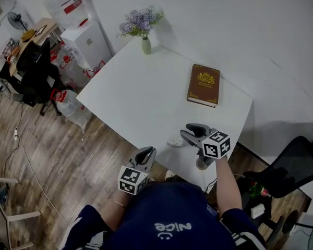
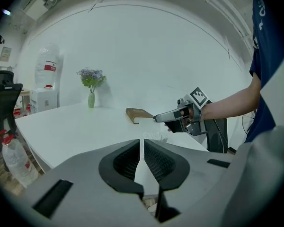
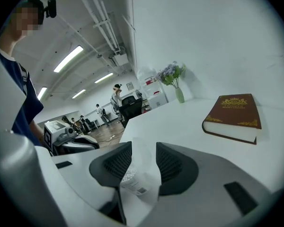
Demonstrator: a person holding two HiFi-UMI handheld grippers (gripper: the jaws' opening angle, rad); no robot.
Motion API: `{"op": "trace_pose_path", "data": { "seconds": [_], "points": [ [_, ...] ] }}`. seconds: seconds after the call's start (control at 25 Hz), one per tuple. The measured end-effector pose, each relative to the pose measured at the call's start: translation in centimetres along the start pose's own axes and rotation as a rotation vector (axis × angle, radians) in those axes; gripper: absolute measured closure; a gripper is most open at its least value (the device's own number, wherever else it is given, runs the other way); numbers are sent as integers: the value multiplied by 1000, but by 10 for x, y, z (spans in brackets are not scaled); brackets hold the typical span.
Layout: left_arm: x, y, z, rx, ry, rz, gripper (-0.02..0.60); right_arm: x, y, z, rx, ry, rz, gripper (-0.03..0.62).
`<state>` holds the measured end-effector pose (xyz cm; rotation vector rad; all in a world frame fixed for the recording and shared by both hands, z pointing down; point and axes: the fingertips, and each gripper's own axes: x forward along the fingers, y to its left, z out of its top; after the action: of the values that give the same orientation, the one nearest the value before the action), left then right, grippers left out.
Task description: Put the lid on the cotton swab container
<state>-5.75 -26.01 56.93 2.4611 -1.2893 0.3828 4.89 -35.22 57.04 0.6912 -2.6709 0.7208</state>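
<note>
1. The right gripper (image 1: 188,131) holds its fingers wide apart. The clear cotton swab container (image 3: 132,174) stands between them on the white counter (image 1: 141,98), ungripped.
2. The left gripper (image 1: 148,153) hovers at the counter's near edge with its fingers closed together and empty.
3. A brown book (image 1: 203,85) and a flower vase (image 1: 146,46) sit farther back.

So here's the white rectangular table (image 1: 141,98) in front of me. Way over at the far corner stands a little pale green vase with purple flowers (image 1: 146,45), upright. Toward the right side a brown hardcover book with a gold ornament on its cover (image 1: 203,85) lies flat, well apart from the vase. Near my edge sits a small clear plastic container of white cotton swabs (image 1: 175,140).
</note>
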Motion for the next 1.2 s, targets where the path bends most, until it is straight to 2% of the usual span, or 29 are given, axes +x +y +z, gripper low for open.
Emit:
{"op": "trace_pose_path", "data": {
  "seconds": [0.08, 0.16, 0.28, 0.36, 0.44, 0.48, 0.56, 0.72, 0.84, 1.08, 1.2],
  "points": [
    [4, -2, -1, -1, 6, -16, 558, 4, 1, -4, -8, 22, 15, 423],
    [8, -3, -3, 1, 17, -30, 558, 6, 2, -6, -8, 28, 23, 487],
    [15, -4, -6, 9, 42, -60, 549, 6, 2, -8, -11, 32, 30, 495],
    [26, -7, -12, 20, 83, -122, 488, 6, 1, -7, -14, 31, 35, 498],
    [40, -12, -22, 43, 150, -202, 356, 6, -1, -7, -17, 31, 39, 499],
    [47, -13, -27, 60, 181, -237, 323, 5, -1, -7, -18, 32, 41, 500],
    [60, -13, -34, 101, 232, -291, 302, 7, -2, -7, -17, 30, 47, 500],
    [83, -10, -40, 165, 308, -378, 287, 8, -5, -8, 2, 24, 53, 500],
    [92, -12, -42, 199, 347, -415, 287, 7, -5, -8, 13, 22, 54, 500],
    [105, -23, -45, 323, 382, -480, 286, 9, -8, -6, 14, 17, 51, 500],
    [109, -30, -45, 360, 381, -503, 301, 8, -9, -6, 11, 15, 42, 500]
  ]
}}
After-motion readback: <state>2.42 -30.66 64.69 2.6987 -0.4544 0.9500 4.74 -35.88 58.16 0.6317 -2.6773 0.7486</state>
